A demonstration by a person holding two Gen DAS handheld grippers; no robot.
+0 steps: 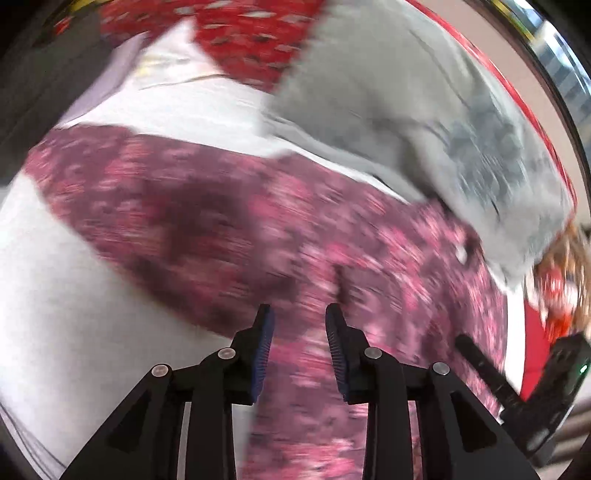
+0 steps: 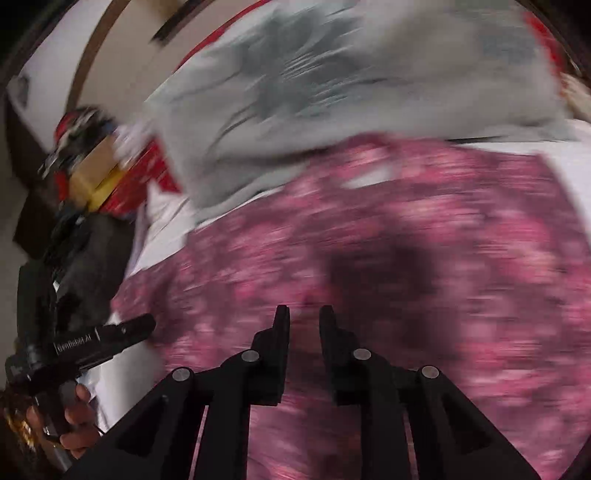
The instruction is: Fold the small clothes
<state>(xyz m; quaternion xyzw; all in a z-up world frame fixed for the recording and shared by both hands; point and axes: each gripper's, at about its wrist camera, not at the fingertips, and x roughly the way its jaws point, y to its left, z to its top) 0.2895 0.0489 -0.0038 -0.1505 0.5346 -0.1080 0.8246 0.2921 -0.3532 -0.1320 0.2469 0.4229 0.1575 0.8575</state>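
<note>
Left wrist view showing left gripper [image 1: 299, 314] hovering part-open, gripping nothing, with pink floral garment [image 1: 221, 221] lying directly beneath.

Maroon garment [image 1: 229, 221] with pink floral print; grey garment [image 1: 388, 96] with darker print; red patterned cloth [image 1: 251, 33].
</note>
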